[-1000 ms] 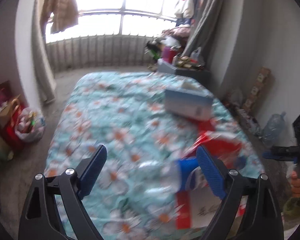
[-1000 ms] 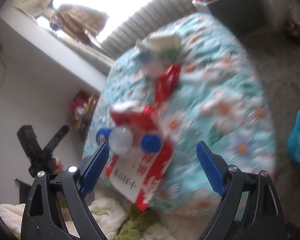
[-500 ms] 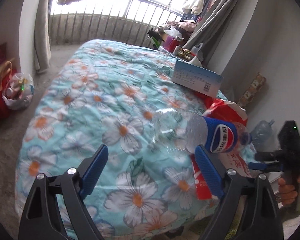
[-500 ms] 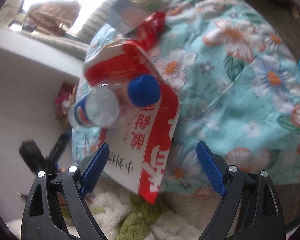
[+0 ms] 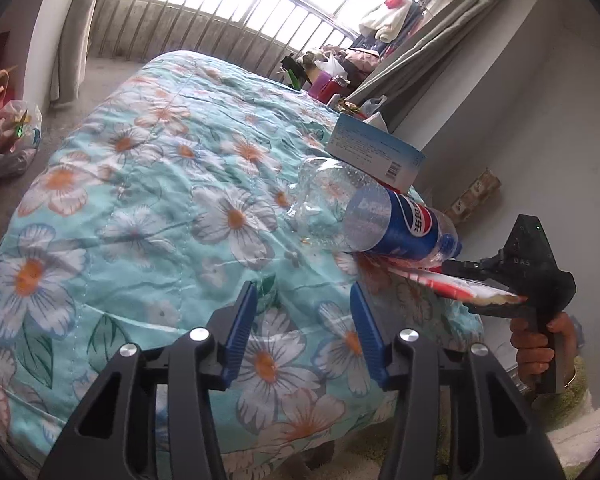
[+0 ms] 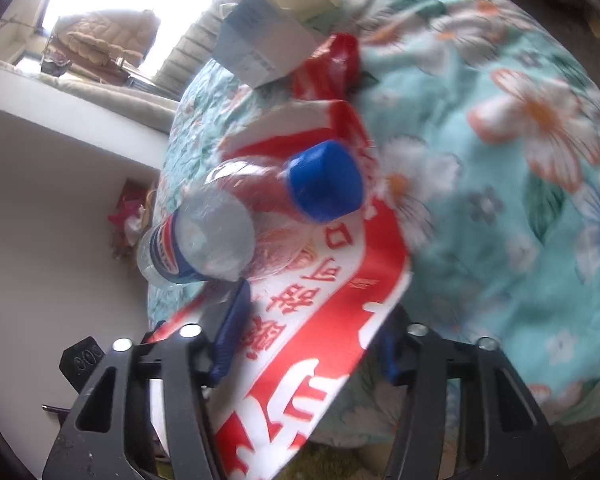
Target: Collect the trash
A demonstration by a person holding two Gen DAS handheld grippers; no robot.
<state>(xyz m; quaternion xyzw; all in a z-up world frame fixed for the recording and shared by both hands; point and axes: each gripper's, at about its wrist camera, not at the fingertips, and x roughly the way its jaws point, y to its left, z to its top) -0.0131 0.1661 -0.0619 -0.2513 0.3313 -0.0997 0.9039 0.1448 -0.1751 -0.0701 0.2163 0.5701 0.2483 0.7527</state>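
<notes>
Bed edge, floral quilt (image 5: pixel 148 208): turquoise quilted cotton, white and orange daisies, puckered along the stitch lines. Trash is clustered at its right-hand corner.

Left gripper (image 5: pixel 302 334): black frame, ribbed blue pads. Jaws have just been closing, but nothing sits between them, only quilt beyond. Released, gripping nothing, hovering short of the bottle. My reading: it has narrowed to about bottle width ahead of a grab.

Clear plastic cola bottle (image 5: pixel 364 212): lies on its side on the quilt, crumpled thin-walled base toward the bed's middle, blue glossy label around the waist, blue screw cap (image 6: pixel 324 186) pointing off the bed edge. Empty, light and likely to roll or dent under the pads. Its neck rests on the bag.

Pale blue cardboard box (image 5: pixel 374 154): rectangular, barcode on the end face, just behind the bottle, touching or nearly so.

Red-and-white plastic bag (image 6: pixel 320 320): slick printed film with large red characters, overhanging the bed edge below the bottle.

Right gripper (image 6: pixel 312 344): same build. Jaws have just been closing with the bag's hanging edge between them. The near pad lies against the film, the far pad is hidden behind it, and in the left wrist view the bag's tip reaches into the jaws. Whether the film is truly pinched, I cannot tell. A person's hand (image 5: pixel 540 344) grips the handle.
</notes>
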